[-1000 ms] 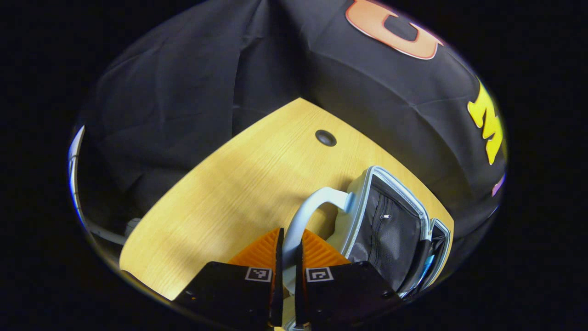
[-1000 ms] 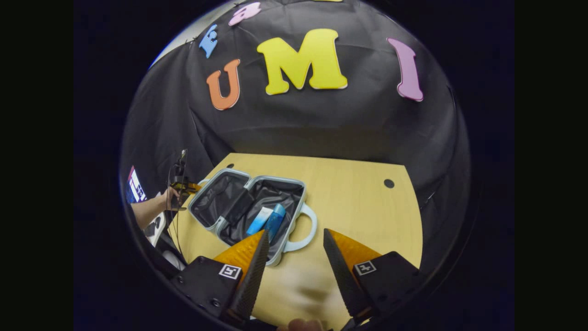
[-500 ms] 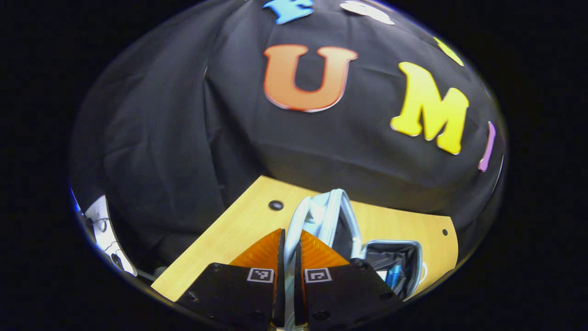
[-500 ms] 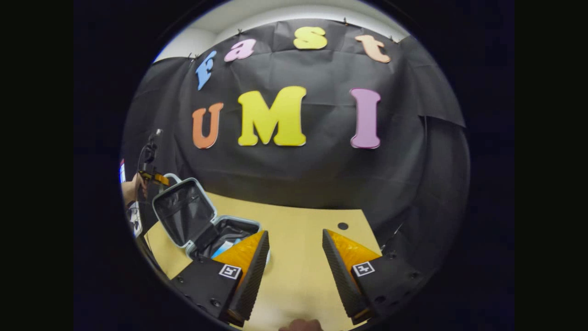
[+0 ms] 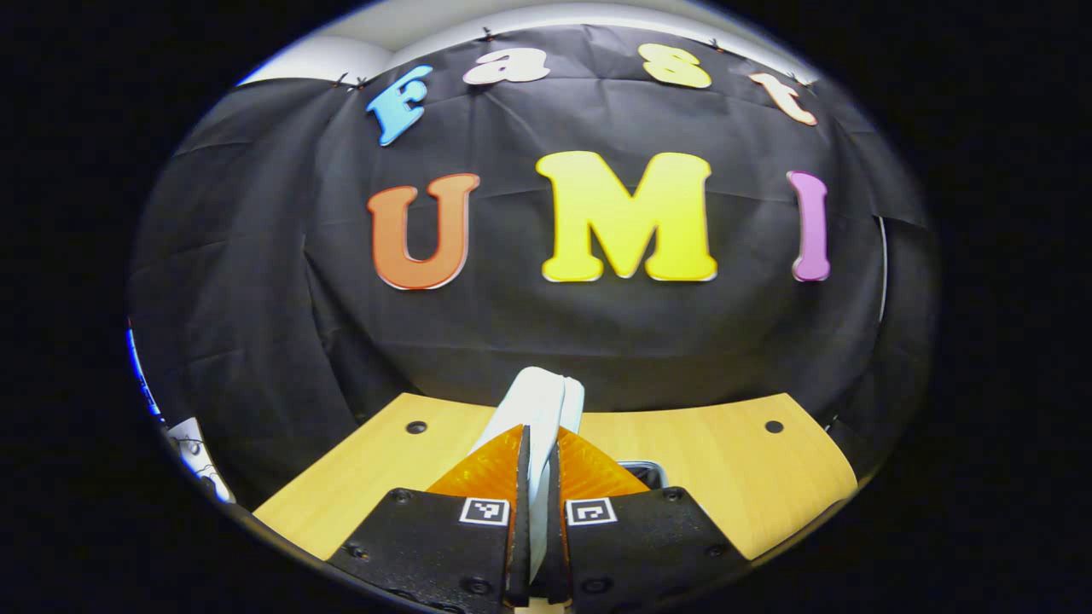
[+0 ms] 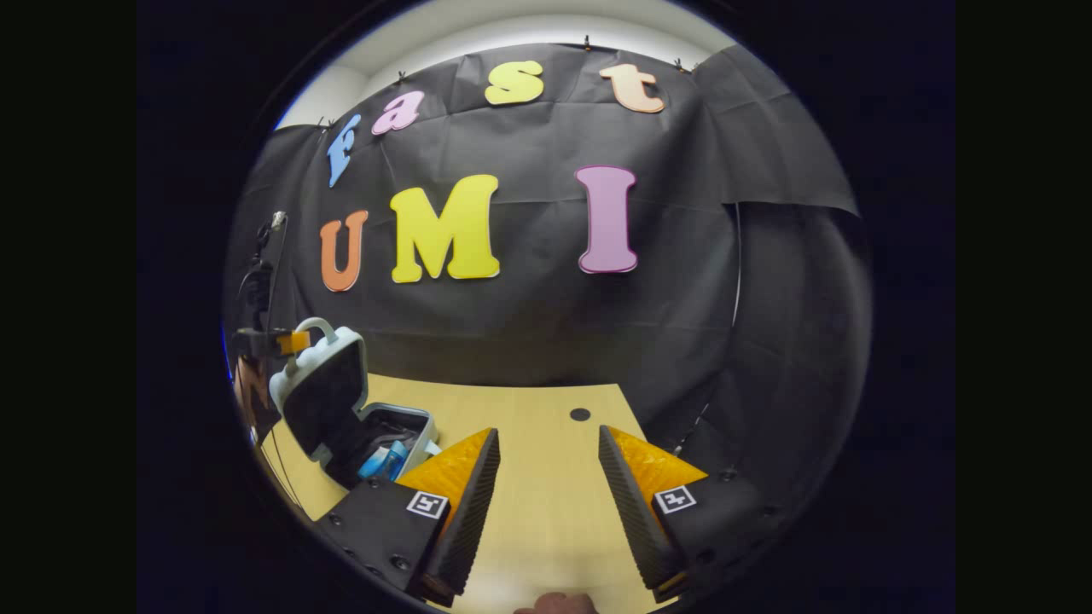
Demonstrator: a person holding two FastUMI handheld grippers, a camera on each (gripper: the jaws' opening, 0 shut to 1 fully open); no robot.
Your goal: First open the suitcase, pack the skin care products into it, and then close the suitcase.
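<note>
In the left gripper view my left gripper (image 5: 539, 443) is shut on the pale blue handle (image 5: 536, 408) of the suitcase lid, which rises edge-on between the fingers. A corner of the suitcase base (image 5: 641, 469) peeks out behind the right finger. In the right gripper view the small pale blue suitcase (image 6: 409, 419) lies at the far left of the wooden table (image 6: 546, 452), its lid (image 6: 322, 384) swung up past upright with the left gripper (image 6: 286, 343) on its handle. Two blue skin care tubes (image 6: 384, 460) lie inside. My right gripper (image 6: 546, 448) is open over bare table.
The wooden table (image 5: 708, 460) has small round cable holes near its back corners (image 5: 774, 426). The black cloth wall stands close behind it. A person's hand (image 6: 252, 388) holds the left gripper at the left table edge; a fingertip (image 6: 554, 604) shows under the right gripper.
The left gripper has swung the lid by its handle from lying flat to raised over the base. The right gripper has drawn back and turned right, staying open.
</note>
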